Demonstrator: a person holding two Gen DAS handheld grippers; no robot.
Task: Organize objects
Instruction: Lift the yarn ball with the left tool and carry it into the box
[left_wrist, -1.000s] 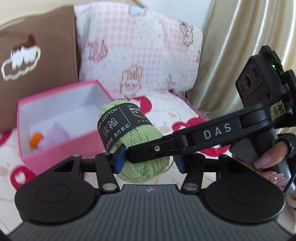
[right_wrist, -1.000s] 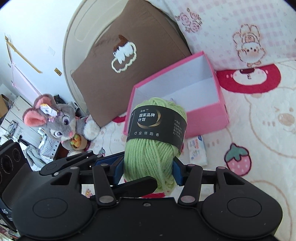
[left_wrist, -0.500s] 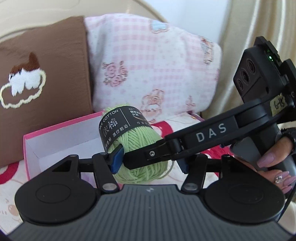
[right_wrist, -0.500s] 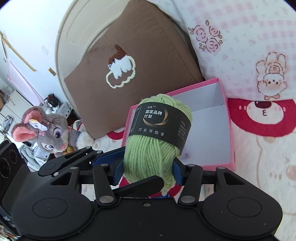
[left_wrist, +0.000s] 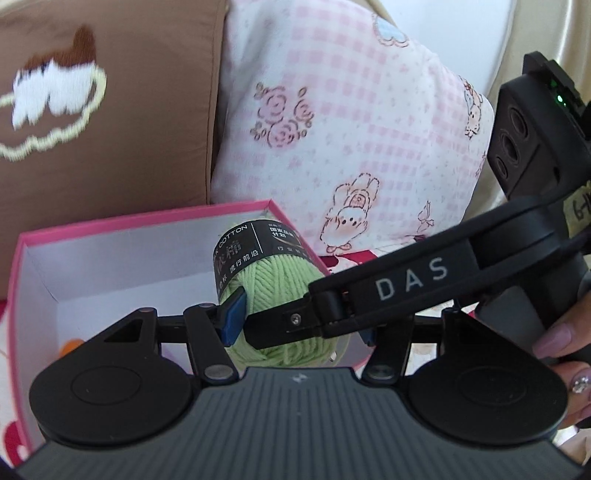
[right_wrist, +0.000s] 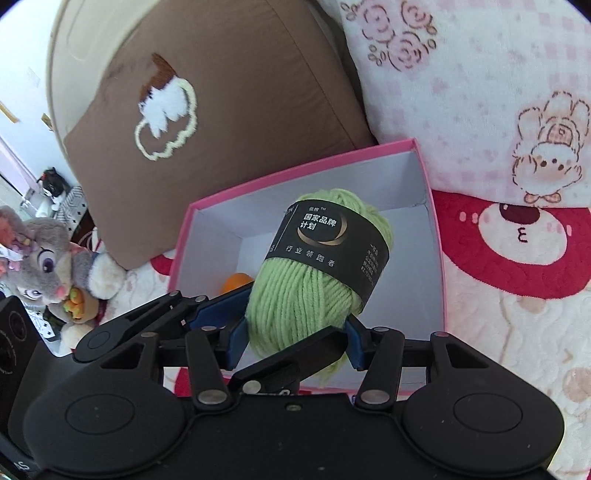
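Both grippers gripping one green yarn ball (right_wrist: 306, 291) over the pink box (right_wrist: 437, 258).
Left gripper (left_wrist: 295, 323) and right gripper (right_wrist: 295, 341) are both clamping it — above the box's open white interior.

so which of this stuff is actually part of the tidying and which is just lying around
Part of the job:
- green ball of yarn with a black paper label, gripped by both grippers
- open pink cardboard box with a white inside
- small orange item in the box

Just lying about:
- brown embroidered cushion
- pink checked bunny pillow
- grey plush rabbit toy
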